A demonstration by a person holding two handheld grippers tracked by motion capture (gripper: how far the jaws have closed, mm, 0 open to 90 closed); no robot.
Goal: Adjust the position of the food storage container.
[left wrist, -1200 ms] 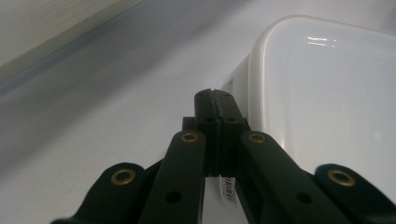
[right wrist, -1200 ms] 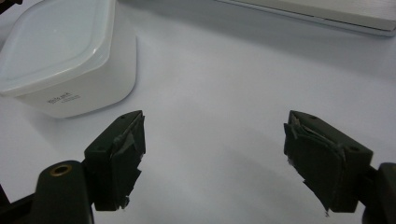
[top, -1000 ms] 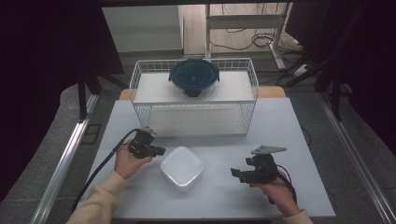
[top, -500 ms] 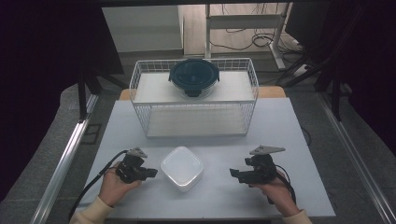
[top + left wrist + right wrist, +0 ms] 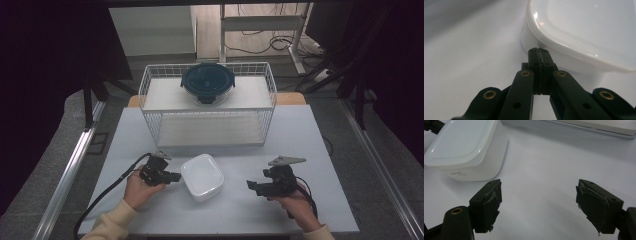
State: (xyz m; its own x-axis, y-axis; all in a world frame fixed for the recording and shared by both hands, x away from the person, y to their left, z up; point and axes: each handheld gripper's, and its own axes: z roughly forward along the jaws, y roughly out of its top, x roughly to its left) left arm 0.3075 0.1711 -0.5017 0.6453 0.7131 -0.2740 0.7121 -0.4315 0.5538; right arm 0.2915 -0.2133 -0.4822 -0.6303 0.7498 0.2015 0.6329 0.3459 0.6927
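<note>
A white square lidded container [image 5: 202, 176] lies on the white table [image 5: 300, 145] near its front edge. My left gripper [image 5: 175, 176] is at the container's left side, jaws shut with nothing between them. In the left gripper view the shut tips [image 5: 538, 53] sit close against the container's [image 5: 586, 30] side wall, just below the lid's rim; whether they touch it I cannot tell. My right gripper [image 5: 252, 186] rests to the right of the container, jaws open and empty. The right gripper view has the container [image 5: 466, 150] ahead and to the left of the open gripper [image 5: 539, 195].
A white wire rack [image 5: 160, 125] stands at the back of the table. A round container with a dark blue lid [image 5: 207, 82] sits on its top shelf. Cables trail from both grippers toward the front edge.
The left hand has come back toward the person, then shifted right up to the white container's side. The right hand and the container have not moved.
</note>
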